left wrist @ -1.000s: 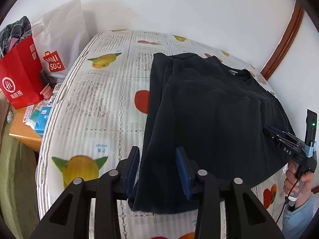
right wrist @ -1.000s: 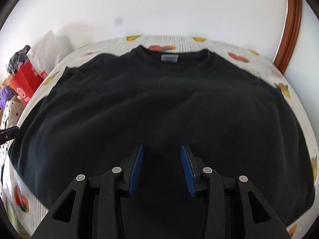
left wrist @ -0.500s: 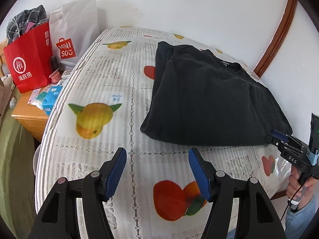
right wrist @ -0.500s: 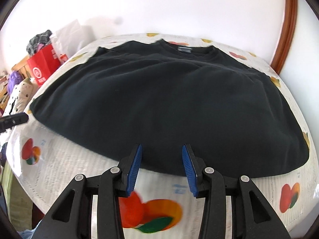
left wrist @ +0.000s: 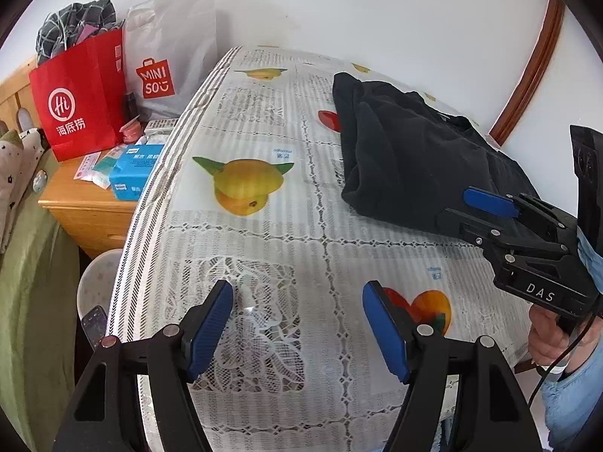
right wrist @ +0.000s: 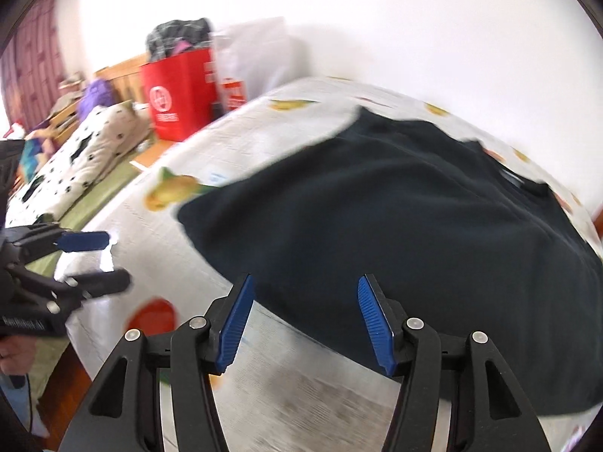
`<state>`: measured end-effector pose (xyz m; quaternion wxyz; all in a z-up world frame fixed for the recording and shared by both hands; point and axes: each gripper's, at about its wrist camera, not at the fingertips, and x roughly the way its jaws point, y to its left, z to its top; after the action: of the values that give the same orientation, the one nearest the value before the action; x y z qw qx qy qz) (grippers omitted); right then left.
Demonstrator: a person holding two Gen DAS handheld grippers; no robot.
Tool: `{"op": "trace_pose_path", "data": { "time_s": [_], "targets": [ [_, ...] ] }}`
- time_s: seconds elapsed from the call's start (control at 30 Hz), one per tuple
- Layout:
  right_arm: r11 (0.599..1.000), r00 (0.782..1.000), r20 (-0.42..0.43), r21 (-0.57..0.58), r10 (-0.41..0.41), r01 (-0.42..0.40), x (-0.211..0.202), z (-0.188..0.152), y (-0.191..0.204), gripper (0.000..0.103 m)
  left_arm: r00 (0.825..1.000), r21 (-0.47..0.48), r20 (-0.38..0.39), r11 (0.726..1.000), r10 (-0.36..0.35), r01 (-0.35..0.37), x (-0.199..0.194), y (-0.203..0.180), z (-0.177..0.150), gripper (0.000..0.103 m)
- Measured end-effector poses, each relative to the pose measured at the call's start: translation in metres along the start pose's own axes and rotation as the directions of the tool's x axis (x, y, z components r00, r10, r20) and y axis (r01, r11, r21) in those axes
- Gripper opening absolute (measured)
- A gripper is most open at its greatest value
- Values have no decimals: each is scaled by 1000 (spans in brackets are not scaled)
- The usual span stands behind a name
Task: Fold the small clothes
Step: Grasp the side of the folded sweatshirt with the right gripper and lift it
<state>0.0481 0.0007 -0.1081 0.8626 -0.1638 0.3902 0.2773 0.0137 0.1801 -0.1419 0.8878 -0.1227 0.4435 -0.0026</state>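
Both grippers have drawn back from the black sweater [left wrist: 410, 158] since the earlier frames, and both now stand off its near hem with jaws spread and nothing between them. Left gripper [left wrist: 297, 326] hovers over bare tablecloth [left wrist: 264, 248], released; the sweater lies ahead and to its right, well apart. Right gripper [right wrist: 301, 320] is likewise released and sits just at the near edge of the sweater, which fills the area directly ahead of it; that view is blurred by motion. Sweater lies partly folded on the table, its long axis running from the near hem away to the collar at the far end. Judged from position, the right gripper is the nearer to the hem; the left must travel rightward and forward to reach the near left corner
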Motion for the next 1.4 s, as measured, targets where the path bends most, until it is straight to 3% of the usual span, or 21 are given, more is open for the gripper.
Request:
{"op": "trace_pose_path", "data": {
  "time_s": [0.13, 0.27, 0.4, 0.43, 0.5, 0.57, 0.67, 0.83, 0.93, 1.07, 1.2, 1.4],
  "targets": [
    [998, 999, -16, -57, 28, -29, 18, 7, 27, 60, 999, -14, 18, 999, -45, 46, -5, 10, -2, 70],
    [991, 1000, -9, -131, -25, 24, 36, 13, 49, 68, 998, -17, 16, 998, -56, 56, -4, 14, -1, 71],
    [983, 997, -1, -163, -82, 81, 49, 18, 57, 68, 998, -7, 17, 998, -57, 58, -2, 13, 1, 73],
    [984, 996, 1, -157, -86, 85, 51, 20, 56, 65, 998, -3, 17, 999, -54, 54, -1, 13, 2, 74],
    [985, 994, 11, -137, -107, 107, 53, 25, 52, 47, 999, 1, 18, 999, -46, 46, 1, 11, 3, 75],
    [983, 992, 22, -126, -128, 130, 53, 29, 46, 20, 999, 6, 20, 999, -33, 33, 4, 9, 5, 76],
    [997, 997, 45, -43, -60, 61, 38, 38, 26, 15, 1000, 24, 20, 1000, 8, -9, 9, 1, 9, 76],
    [990, 975, 218, 138, -40, 9, -18, 53, -26, 12, 998, 70, 22, 995, 64, -65, 17, -18, 16, 76],
    [964, 953, 295, 264, -65, -16, -49, 49, -70, 12, 997, 99, 24, 992, 76, -79, 23, -33, 21, 76],
    [914, 929, 352, 405, -116, -39, -75, 29, -124, 11, 999, 129, 5, 991, 43, -43, 35, -57, 29, 76],
    [871, 915, 363, 491, -174, -29, -91, -3, -163, 11, 1000, 156, 0, 988, -2, 2, 43, -83, 32, 76],
    [810, 940, 271, 586, -207, 9, -87, -55, -211, 11, 992, 238, -20, 963, -122, 123, 49, -139, 34, 76]
  ]
}}
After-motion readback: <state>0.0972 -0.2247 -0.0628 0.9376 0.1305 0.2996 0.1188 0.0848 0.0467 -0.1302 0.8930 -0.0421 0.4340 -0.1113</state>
